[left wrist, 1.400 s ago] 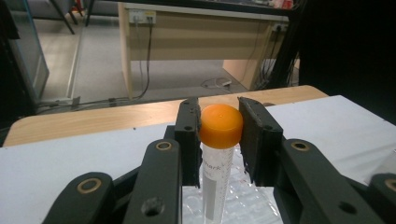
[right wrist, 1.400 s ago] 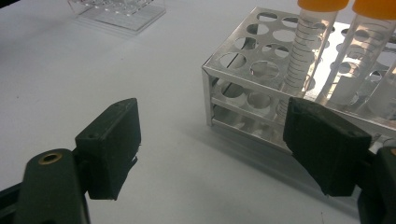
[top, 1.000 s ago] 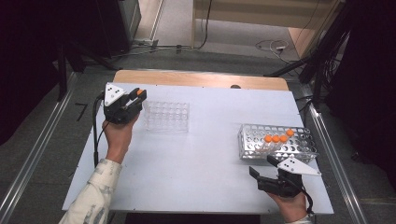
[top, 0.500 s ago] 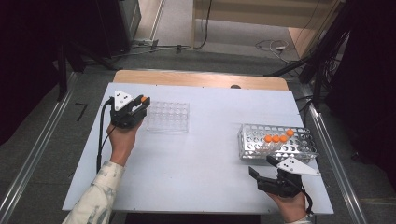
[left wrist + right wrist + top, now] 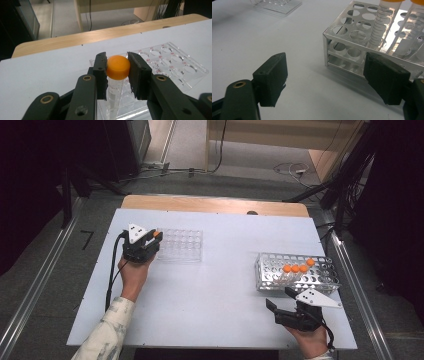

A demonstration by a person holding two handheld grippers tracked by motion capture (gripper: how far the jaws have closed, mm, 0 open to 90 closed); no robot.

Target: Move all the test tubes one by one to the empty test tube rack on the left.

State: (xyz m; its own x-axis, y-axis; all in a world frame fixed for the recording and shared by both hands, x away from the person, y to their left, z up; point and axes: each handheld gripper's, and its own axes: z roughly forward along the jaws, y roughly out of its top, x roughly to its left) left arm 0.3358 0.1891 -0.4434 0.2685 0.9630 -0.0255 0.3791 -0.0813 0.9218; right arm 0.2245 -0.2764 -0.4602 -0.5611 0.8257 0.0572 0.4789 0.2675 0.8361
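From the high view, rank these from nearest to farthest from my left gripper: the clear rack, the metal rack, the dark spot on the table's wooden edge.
1. Clear rack: right beside the left gripper, on its right.
2. Dark spot: at the table's far wooden edge, past the middle.
3. Metal rack: across the table on the right side, in front of the right gripper.

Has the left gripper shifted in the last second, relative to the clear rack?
Yes. In the high view the left gripper, shut on the orange-capped tube, now sits lower and closer to the clear rack's left edge; the rack itself stayed put.
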